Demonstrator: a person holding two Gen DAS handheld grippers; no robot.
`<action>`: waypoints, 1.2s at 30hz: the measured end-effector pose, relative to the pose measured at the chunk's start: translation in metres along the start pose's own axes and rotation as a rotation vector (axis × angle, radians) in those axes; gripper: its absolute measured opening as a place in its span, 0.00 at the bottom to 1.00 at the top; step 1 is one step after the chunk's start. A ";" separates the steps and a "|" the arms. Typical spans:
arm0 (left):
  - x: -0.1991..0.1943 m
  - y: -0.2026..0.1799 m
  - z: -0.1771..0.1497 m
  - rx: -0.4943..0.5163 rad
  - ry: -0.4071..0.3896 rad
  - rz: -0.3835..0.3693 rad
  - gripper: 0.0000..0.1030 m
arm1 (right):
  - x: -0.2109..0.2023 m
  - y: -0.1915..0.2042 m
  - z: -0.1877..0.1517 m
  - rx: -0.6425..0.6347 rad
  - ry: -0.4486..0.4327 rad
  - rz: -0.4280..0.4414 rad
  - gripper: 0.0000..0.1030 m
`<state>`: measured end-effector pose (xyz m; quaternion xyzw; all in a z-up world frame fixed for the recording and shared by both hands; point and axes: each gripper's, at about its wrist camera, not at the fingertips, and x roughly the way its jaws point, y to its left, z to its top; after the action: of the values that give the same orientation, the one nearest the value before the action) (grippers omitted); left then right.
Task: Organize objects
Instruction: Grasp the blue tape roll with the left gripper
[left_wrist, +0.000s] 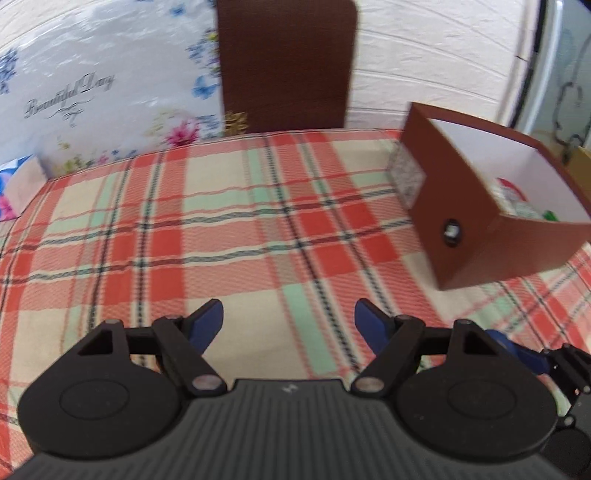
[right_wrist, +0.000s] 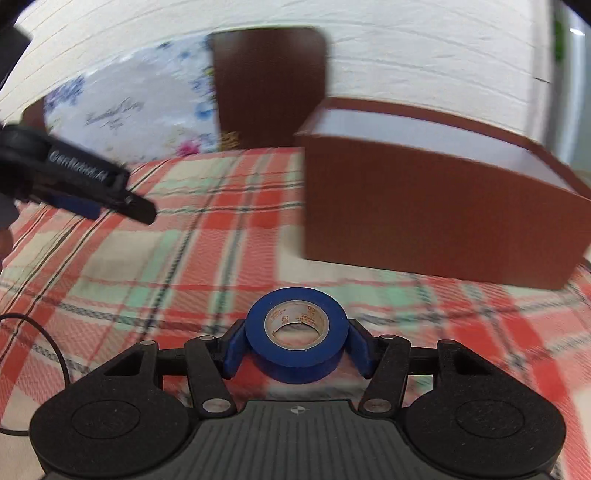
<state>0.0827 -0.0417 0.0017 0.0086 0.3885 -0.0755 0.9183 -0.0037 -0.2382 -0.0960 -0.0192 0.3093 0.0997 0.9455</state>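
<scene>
A blue tape roll (right_wrist: 295, 356) with a white printed core sits between the blue pads of my right gripper (right_wrist: 296, 332), which is shut on it; both pads touch its sides. It stays sharp while the plaid cloth (right_wrist: 129, 266) beneath is blurred. An open brown box (right_wrist: 424, 210) with a white inside stands just ahead to the right. My left gripper (left_wrist: 289, 314) hangs open over the cloth with nothing between its fingers. The brown box (left_wrist: 461, 229) is to its right and holds a red, white and green item (left_wrist: 515, 201). From the right wrist view the left gripper (right_wrist: 110, 199) shows at the left.
A dark brown chair back (left_wrist: 284, 62) rises behind the table's far edge. Left of it is a white floral sheet with script lettering (left_wrist: 92, 96). A small patterned box (left_wrist: 406, 181) stands behind the brown box. A black cable (right_wrist: 48, 343) lies at the left.
</scene>
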 end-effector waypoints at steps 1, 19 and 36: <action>-0.004 -0.006 -0.001 0.008 -0.001 -0.017 0.78 | -0.010 -0.005 0.001 0.014 -0.027 -0.011 0.55; -0.013 -0.033 -0.037 0.054 0.111 -0.089 0.75 | -0.007 0.051 -0.013 -0.184 -0.005 0.111 0.75; 0.004 -0.064 -0.048 0.105 0.211 -0.150 0.51 | -0.014 0.041 -0.022 -0.139 -0.024 0.155 0.77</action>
<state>0.0423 -0.1018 -0.0320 0.0353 0.4780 -0.1627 0.8624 -0.0359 -0.2028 -0.1045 -0.0596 0.2910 0.1938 0.9350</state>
